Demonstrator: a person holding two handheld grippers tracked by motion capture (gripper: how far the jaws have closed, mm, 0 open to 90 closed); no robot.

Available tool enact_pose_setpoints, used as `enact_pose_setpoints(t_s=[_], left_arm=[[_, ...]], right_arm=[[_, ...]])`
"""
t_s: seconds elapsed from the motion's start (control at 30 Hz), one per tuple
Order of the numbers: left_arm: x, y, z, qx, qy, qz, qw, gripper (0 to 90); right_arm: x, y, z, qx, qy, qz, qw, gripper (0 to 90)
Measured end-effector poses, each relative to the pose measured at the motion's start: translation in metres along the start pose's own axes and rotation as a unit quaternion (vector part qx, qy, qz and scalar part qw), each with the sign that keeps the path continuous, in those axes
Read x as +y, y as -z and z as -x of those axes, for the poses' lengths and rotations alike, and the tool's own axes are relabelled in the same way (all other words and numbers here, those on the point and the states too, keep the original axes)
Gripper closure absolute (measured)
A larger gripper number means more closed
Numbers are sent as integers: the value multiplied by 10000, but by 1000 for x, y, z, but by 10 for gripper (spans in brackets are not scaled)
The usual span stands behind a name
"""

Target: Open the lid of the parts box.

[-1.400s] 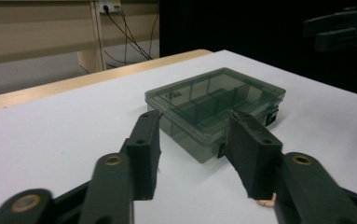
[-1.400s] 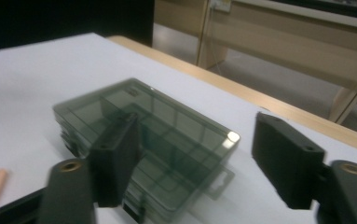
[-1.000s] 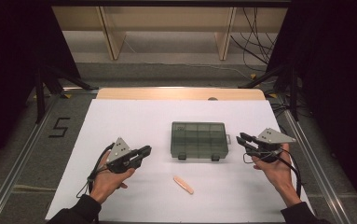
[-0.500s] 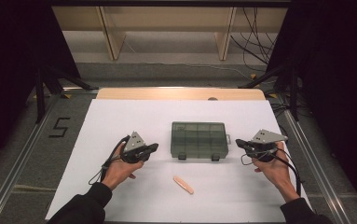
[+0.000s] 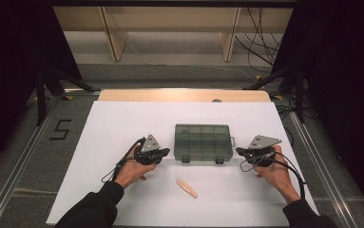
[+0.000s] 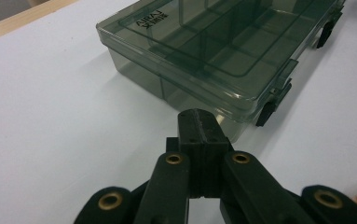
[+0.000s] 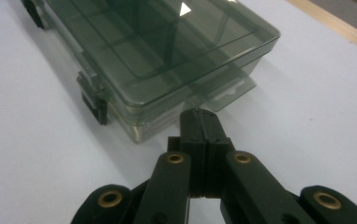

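Probably lab: black-curtained rig, loose cables (image 5: 260,28)

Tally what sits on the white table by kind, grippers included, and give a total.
Clear smoky compartment box, lid shut: 1
Small peach-coloured stick: 1
Grippers, jaws together: 2, the left gripper and the right gripper
Total: 4

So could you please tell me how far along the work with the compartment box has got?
Early. Done: both shut tools sit at the closed box, left tool at its left near corner, right tool at its right. In hand: nothing gripped. Left: both front latches look fastened, and the peach piece lies outside.
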State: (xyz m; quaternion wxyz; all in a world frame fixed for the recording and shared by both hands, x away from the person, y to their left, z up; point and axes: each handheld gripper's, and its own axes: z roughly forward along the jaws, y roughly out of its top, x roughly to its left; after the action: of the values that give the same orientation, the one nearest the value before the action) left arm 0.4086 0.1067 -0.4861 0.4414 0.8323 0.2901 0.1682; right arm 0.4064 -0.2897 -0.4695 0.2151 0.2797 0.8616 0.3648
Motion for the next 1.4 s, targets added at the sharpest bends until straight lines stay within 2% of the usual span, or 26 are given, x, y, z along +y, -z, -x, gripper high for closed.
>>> enact_pose_setpoints(t_s=[0.17, 0.2, 0.27, 0.33, 0.4, 0.43, 0.47, 0.5, 0.57, 0.6, 0.67, 0.73, 0.77, 0.87, 0.9, 0.97, 1.1, 1.13, 1.17, 1.23, 1.27, 1.3, 1.33, 1.4], left_arm=[[0, -2, 2, -38, -101, -52, 9999, 898], [0, -3, 4, -97, -10, 16, 10000, 898], [1, -2, 3, -138, -72, -95, 9998, 898], [1, -2, 3, -112, -104, -65, 9999, 898], [1, -3, 5, -184, -72, -8, 9998, 898], [2, -3, 4, -181, -160, -87, 9997, 898], [2, -2, 5, -220, -121, -127, 9996, 898], [1, -4, 6, -242, -68, -16, 9997, 898], [2, -3, 5, -308, -179, -138, 9993, 899], [2, -4, 6, -317, -161, -123, 9993, 898], [2, -4, 5, -249, -249, -149, 9993, 898], [3, -4, 6, -240, -165, -130, 9995, 898], [3, -4, 5, -305, -163, -124, 9993, 899], [4, -5, 6, -296, -130, -97, 9994, 899], [5, -5, 6, -300, -219, -158, 9992, 899], [5, -6, 7, -288, -228, -153, 9992, 899], [6, -6, 6, -258, -134, -62, 9996, 898], [8, -5, 5, -301, -182, -75, 9994, 898], [9, -6, 7, -241, -118, 13, 9996, 898], [13, -4, 5, -263, -252, -7, 9993, 898], [14, -4, 5, -271, -196, 11, 9994, 898], [16, -5, 6, -265, -194, 84, 9994, 898], [17, -4, 5, -259, -249, 31, 9994, 898], [20, -4, 5, -258, -225, 91, 9994, 898]], right_arm=[[0, -3, -3, 128, 46, -95, 9999, 900], [0, -4, -4, 146, 71, -110, 9998, 900], [0, -5, -5, 184, 94, -121, 9997, 900], [0, -6, -5, 215, 120, -126, 9996, 900], [0, -6, -6, 260, 108, -144, 9995, 900], [0, -6, -7, 271, 118, -160, 9994, 900], [0, -6, -7, 273, 88, -175, 9994, 900], [0, -6, -8, 284, 71, -173, 9994, 900], [1, -7, -7, 302, 95, -129, 9994, 900], [1, -6, -7, 312, 86, -137, 9994, 900], [1, -6, -7, 312, 129, -109, 9994, 900], [1, -6, -7, 313, 124, -94, 9994, 900], [1, -6, -7, 315, 109, -82, 9994, 900], [2, -5, -7, 309, 44, -50, 9995, 900], [2, -5, -7, 310, 48, -34, 9995, 900], [3, -4, -6, 306, 28, -1, 9995, 900], [4, -4, -7, 307, -17, 40, 9995, 900], [4, -4, -7, 309, -26, 45, 9995, 900], [4, -4, -7, 303, -13, 70, 9995, 900], [5, -4, -6, 287, 0, 144, 9995, 900], [6, -3, -6, 288, -19, 189, 9994, 900], [6, -3, -5, 284, -38, 222, 9993, 900], [7, -2, -5, 281, -36, 272, 9992, 900], [8, -1, -4, 266, -51, 346, 9990, 900]])
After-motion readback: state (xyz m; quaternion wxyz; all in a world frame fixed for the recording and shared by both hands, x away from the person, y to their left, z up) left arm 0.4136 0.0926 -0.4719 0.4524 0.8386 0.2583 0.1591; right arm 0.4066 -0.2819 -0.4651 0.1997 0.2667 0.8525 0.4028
